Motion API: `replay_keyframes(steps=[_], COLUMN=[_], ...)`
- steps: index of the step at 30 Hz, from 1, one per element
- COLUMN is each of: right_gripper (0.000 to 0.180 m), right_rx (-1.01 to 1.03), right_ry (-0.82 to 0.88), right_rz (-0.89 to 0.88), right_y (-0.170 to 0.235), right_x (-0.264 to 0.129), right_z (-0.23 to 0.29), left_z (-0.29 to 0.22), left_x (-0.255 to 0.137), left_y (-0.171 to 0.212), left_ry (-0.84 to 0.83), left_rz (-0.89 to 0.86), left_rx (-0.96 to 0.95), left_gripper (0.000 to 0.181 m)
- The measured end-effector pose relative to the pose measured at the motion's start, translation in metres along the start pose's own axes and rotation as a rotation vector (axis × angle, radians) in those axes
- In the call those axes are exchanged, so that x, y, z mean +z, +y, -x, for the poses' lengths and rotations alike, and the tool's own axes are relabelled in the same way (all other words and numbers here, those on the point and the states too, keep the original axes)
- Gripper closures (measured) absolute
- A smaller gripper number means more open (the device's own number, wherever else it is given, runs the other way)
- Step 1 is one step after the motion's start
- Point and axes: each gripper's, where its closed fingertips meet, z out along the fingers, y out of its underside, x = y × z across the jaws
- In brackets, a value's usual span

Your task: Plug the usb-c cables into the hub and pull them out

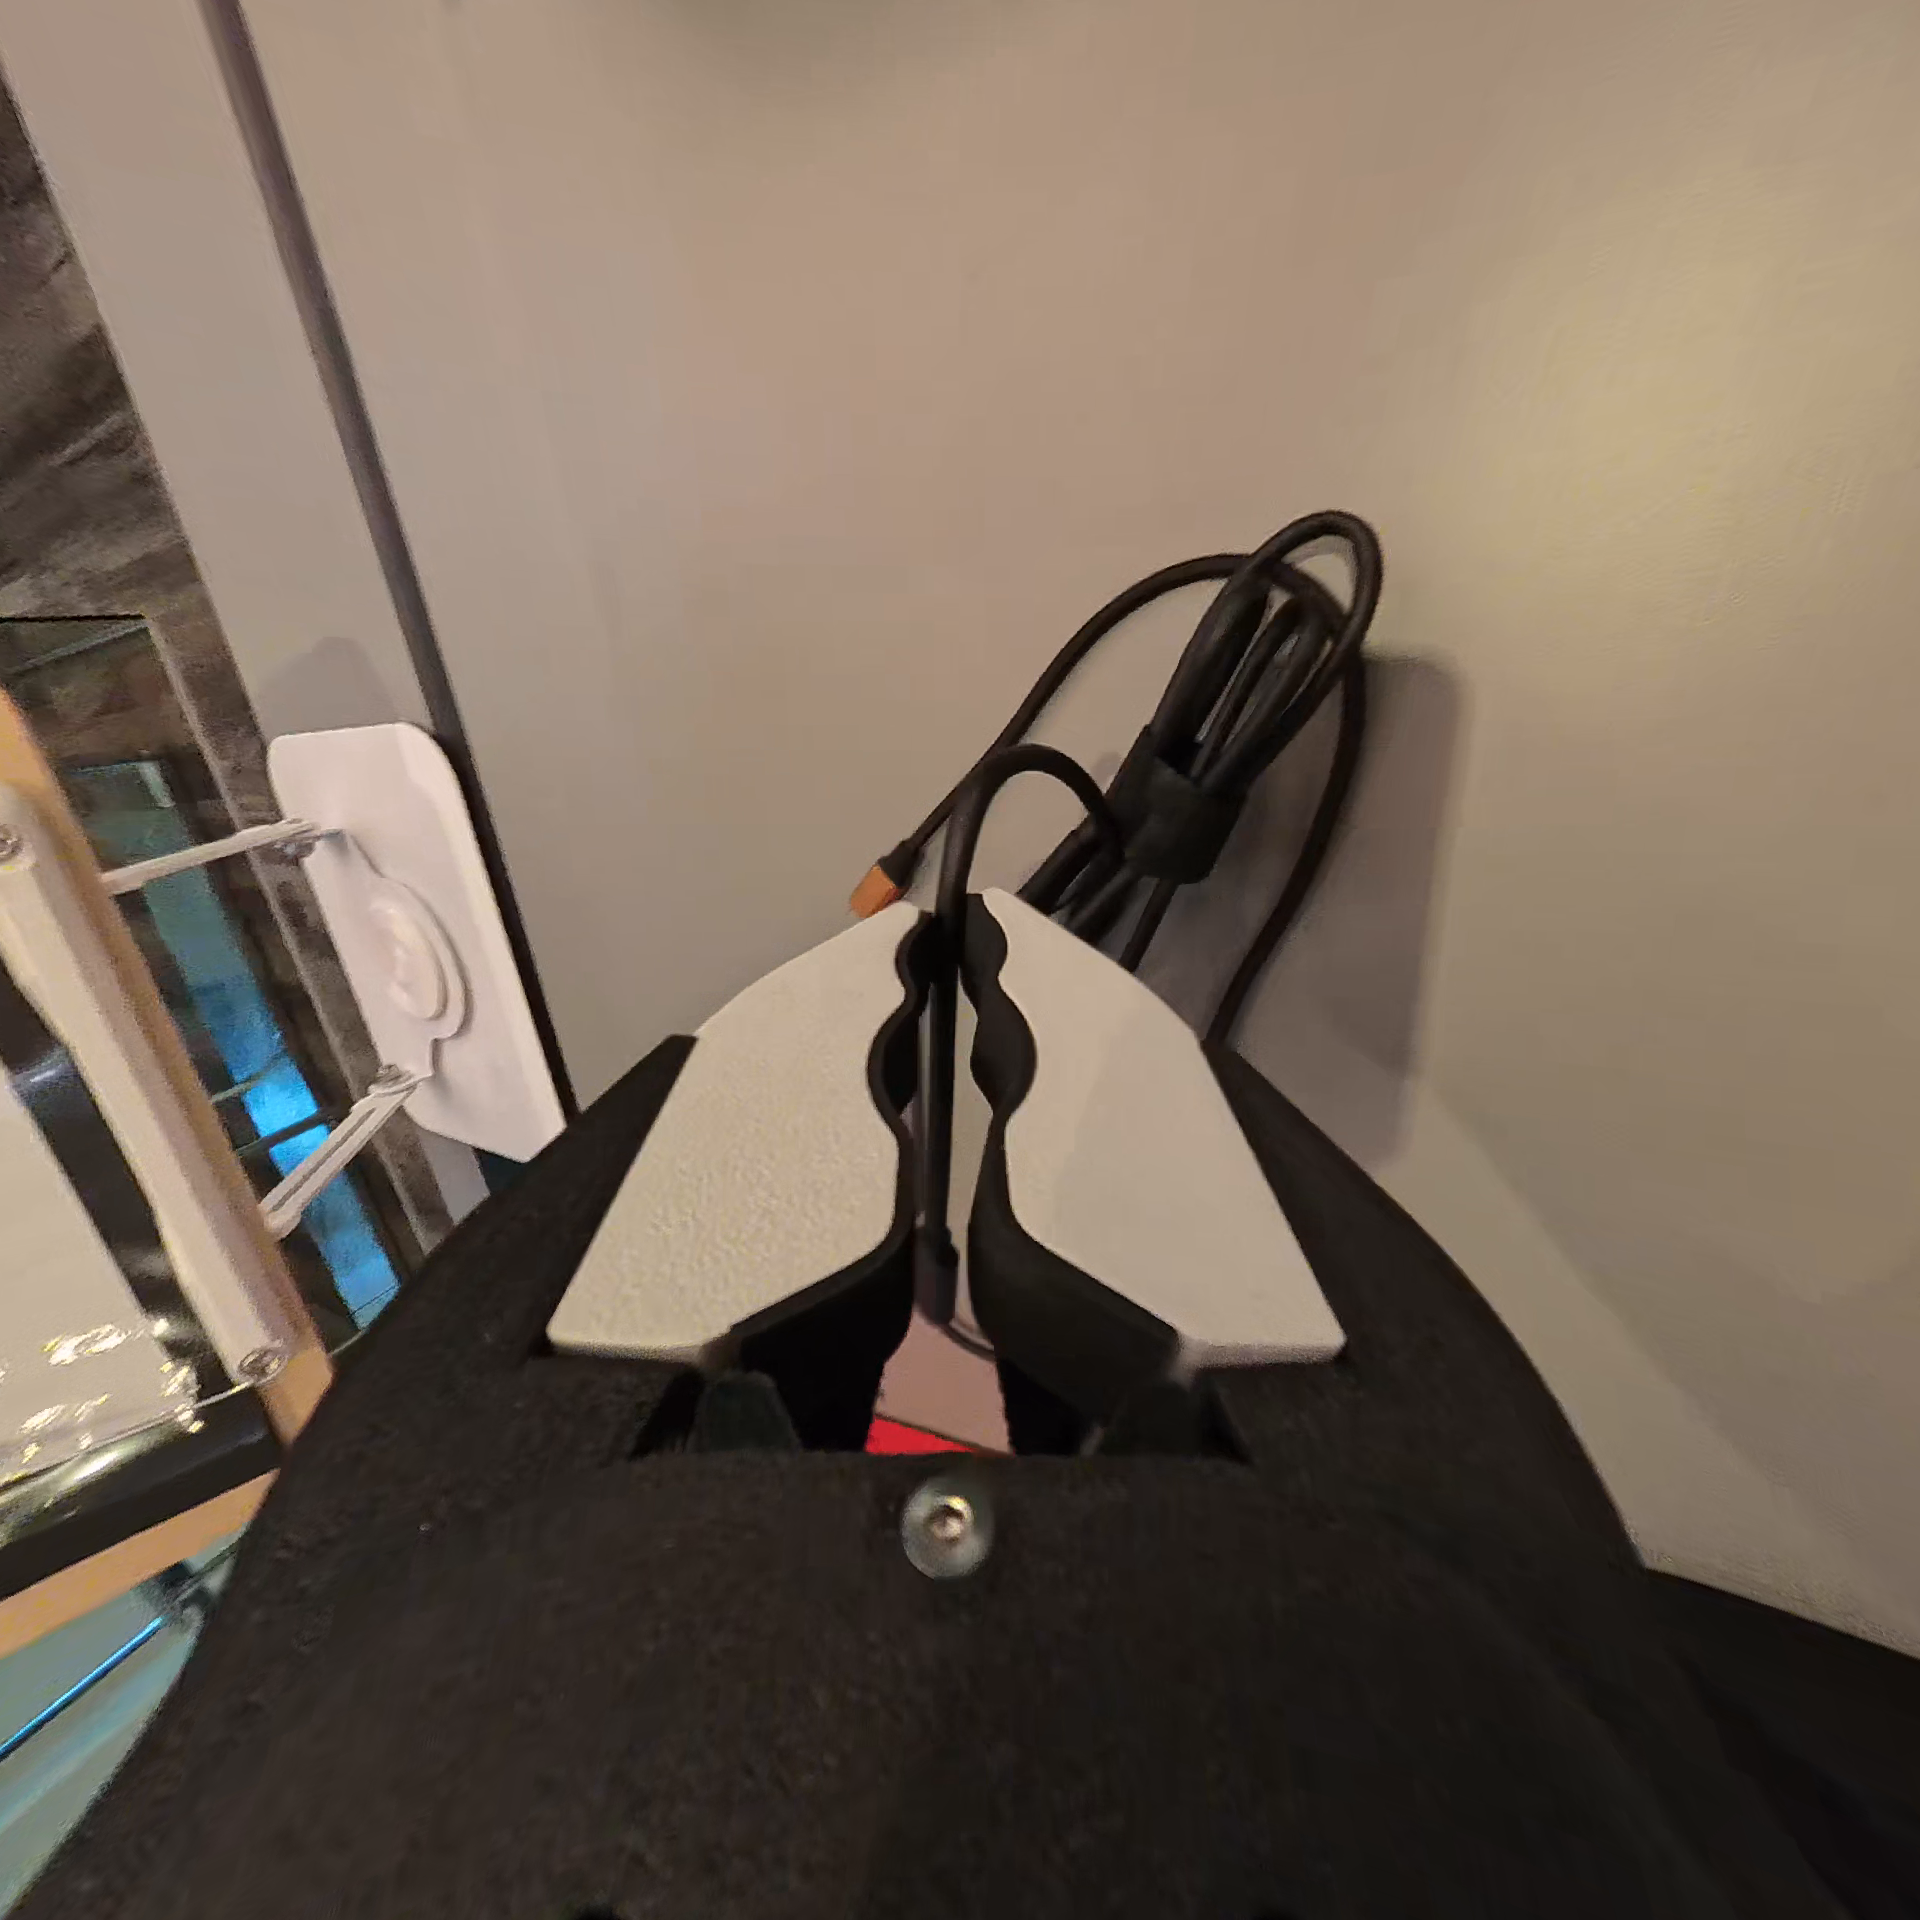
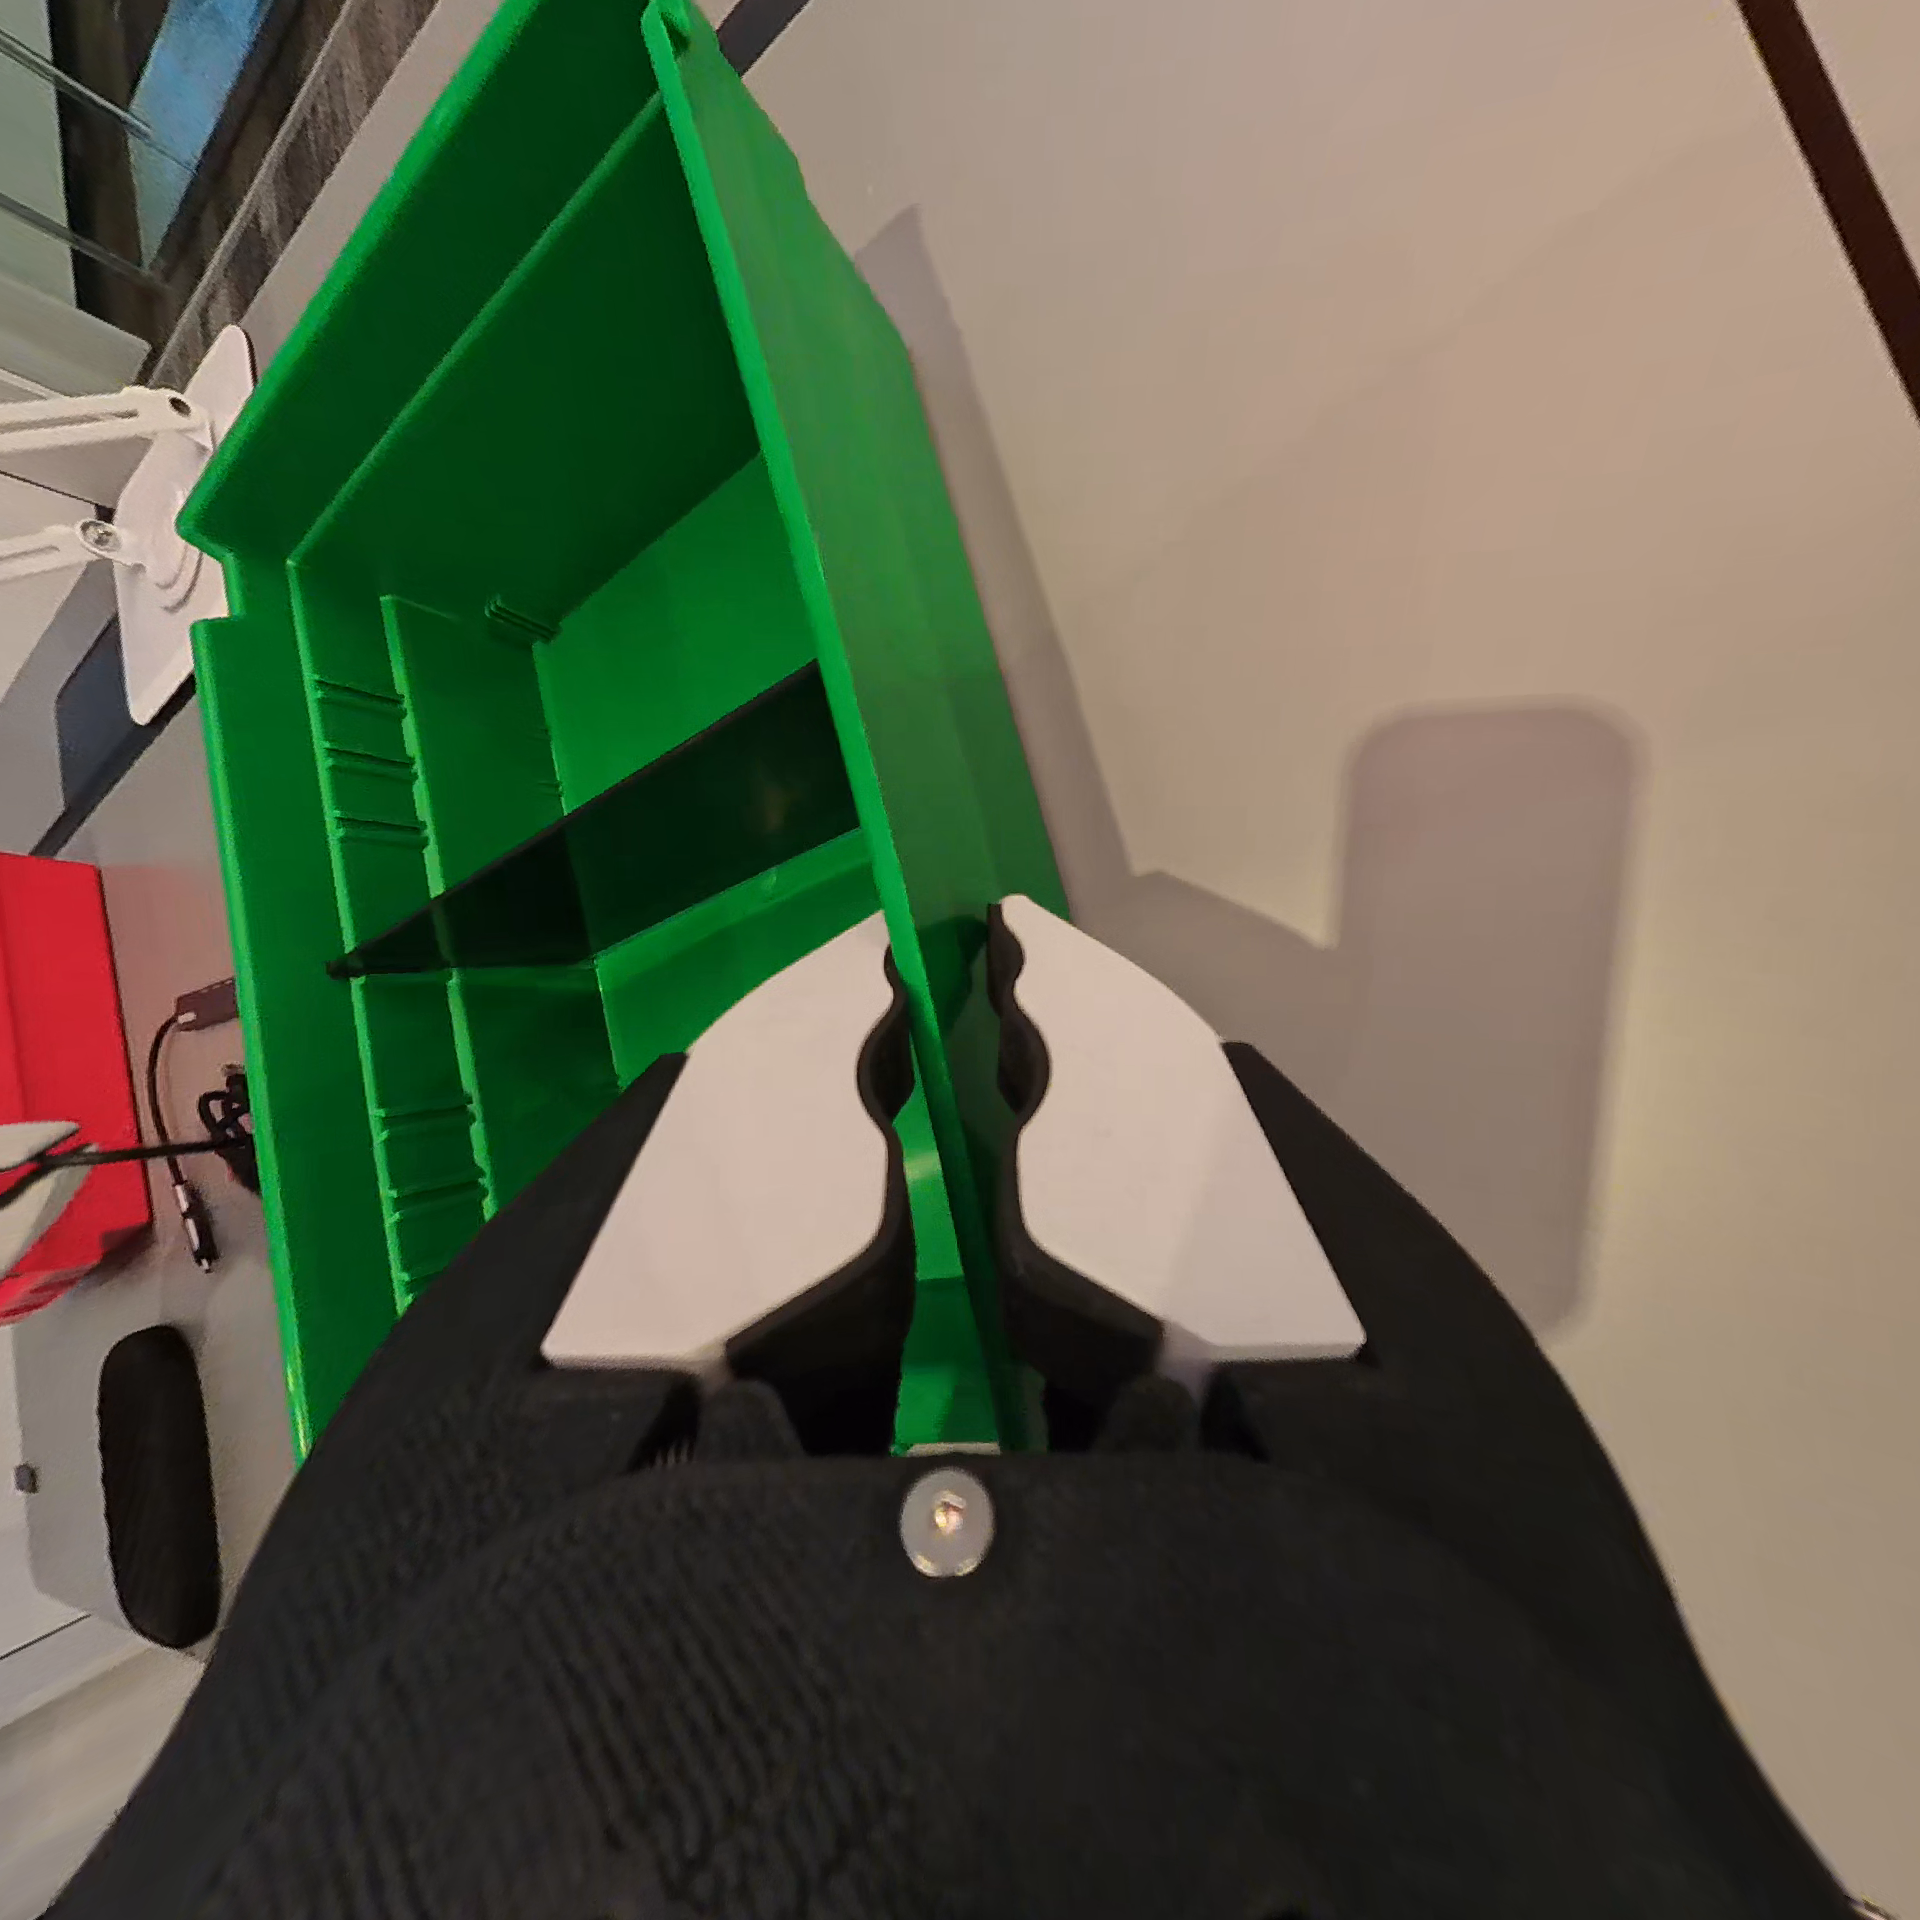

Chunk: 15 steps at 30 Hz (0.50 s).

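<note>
left gripper (image 1: pixel 948 909): clamped down on a thin black cable (image 1: pixel 940 1101), running right between the jaws
cable bundle (image 1: pixel 1226 748): coiled, strapped, sitting on the grey table (image 1: pixel 1558 935) just past the fingertips, orange-tipped plug (image 1: pixel 871 891) poking out to the left
right gripper (image 2: pixel 948 920): pinching the side wall of a green bin (image 2: pixel 499 582)
bin: tipped up off the table, dark divider (image 2: pixel 623 862) inside
hub (image 2: pixel 203 1006): probably the small dark thing far left near the red box (image 2: pixel 52 1039), too small to be sure
</note>
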Motion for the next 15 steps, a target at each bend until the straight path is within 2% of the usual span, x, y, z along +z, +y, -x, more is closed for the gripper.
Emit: replay_keyframes(steps=[1, 5, 11, 15], right_gripper=[0.167, 0.166, 0.166, 0.166], right_rx=[0.005, 0.031, 0.060, 0.079], right_ry=[-0.004, -0.012, 0.000, 0.046], right_rz=[0.001, 0.006, 0.003, 0.019], right_y=[0.000, -0.001, 0.000, 0.006], right_x=[0.000, 0.003, 0.003, -0.004], right_z=[0.001, 0.004, 0.004, 0.000], left_z=[-0.003, -0.006, 0.005, 0.007], left_x=[0.001, 0.004, -0.029, -0.056], left_y=[-0.002, -0.001, 0.019, 0.060], left_ry=[0.019, 0.057, 0.096, 0.042], left_rz=[-0.004, 0.002, -0.157, -0.229], left_rx=[-0.005, -0.079, -0.325, -0.509], left_gripper=[0.172, 0.125, 0.113, 0.113])
